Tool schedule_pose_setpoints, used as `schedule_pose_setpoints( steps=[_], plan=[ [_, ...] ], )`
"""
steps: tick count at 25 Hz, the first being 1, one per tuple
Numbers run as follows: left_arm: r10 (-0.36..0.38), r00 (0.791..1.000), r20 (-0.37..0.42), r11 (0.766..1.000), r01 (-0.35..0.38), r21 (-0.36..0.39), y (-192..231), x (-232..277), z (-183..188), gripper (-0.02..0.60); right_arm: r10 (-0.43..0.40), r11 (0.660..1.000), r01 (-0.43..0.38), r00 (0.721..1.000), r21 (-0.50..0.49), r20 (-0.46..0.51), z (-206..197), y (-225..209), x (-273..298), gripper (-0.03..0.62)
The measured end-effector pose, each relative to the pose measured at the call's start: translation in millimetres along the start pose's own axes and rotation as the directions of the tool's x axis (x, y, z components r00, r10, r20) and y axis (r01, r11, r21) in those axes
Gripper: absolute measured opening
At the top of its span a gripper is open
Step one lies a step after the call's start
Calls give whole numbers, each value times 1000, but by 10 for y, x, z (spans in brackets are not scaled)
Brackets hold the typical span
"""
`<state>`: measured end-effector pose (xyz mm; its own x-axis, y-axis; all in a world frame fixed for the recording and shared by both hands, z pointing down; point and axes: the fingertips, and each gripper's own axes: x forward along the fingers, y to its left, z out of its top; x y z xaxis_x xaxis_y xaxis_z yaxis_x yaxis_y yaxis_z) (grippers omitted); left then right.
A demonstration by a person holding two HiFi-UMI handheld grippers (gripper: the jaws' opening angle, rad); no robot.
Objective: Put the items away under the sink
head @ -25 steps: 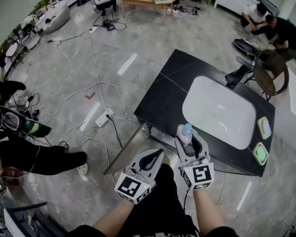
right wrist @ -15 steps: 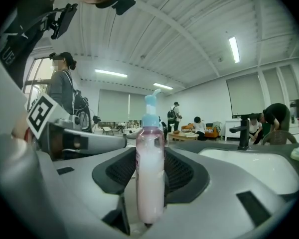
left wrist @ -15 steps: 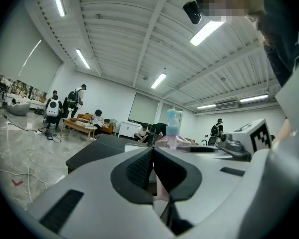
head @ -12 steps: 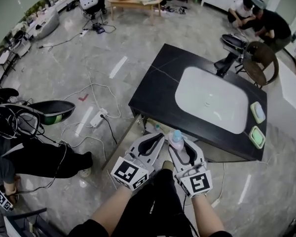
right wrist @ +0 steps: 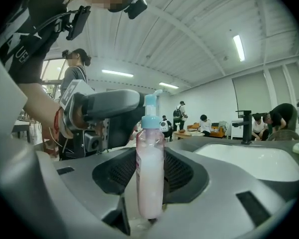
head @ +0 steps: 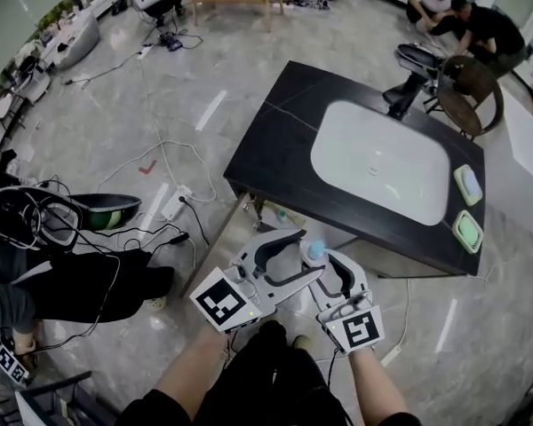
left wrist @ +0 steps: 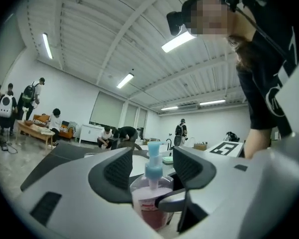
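A clear pump bottle (head: 316, 250) of pink liquid with a light blue pump stands upright in my right gripper (head: 324, 259), which is shut on its body just below the front edge of the black sink cabinet (head: 275, 149). The right jaws have just been closing slightly on the bottle (right wrist: 150, 158). My left gripper (head: 304, 254) comes in from the left. Its jaws have just been opening and now stand wide on either side of the bottle (left wrist: 152, 198), without pressing on it. An open cabinet door (head: 215, 257) hangs at the lower left of the cabinet.
The white basin (head: 377, 162) fills the countertop, with a black faucet (head: 409, 78) behind it and two green soap dishes (head: 468, 209) at its right. Cables and a power strip (head: 173, 204) lie on the floor to the left. Several people crouch at the back right.
The left gripper was shut beside the right one; now its jaws are open and turned right around the bottle. Both grippers have drawn back from the countertop edge.
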<state>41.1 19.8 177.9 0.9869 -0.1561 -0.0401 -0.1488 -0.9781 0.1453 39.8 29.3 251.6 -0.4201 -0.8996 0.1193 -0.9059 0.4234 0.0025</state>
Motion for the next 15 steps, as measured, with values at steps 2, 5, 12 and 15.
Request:
schedule_pose_setpoints(
  steps=[2,5,12,15],
  plan=[
    [24,1000,-9,1000,-24,17,-23,57,-43,227,12,1000,-12,1000,-19,-10,-64,19,-9,179],
    [70,997,-11,997,-70,18,-38,87,-173,130,24,999,-26,999,-38,-43,-194,46,-23,179],
    [142,990,-16,989,-142,-44,-67,61,-555,86,46,998,-50,995,-33,-94,-555,80,-39,179],
    [170,985,-27,983,-171,-60,-98,40,-757,84,49,998,-52,991,-26,-124,-767,114,-81,179]
  ],
)
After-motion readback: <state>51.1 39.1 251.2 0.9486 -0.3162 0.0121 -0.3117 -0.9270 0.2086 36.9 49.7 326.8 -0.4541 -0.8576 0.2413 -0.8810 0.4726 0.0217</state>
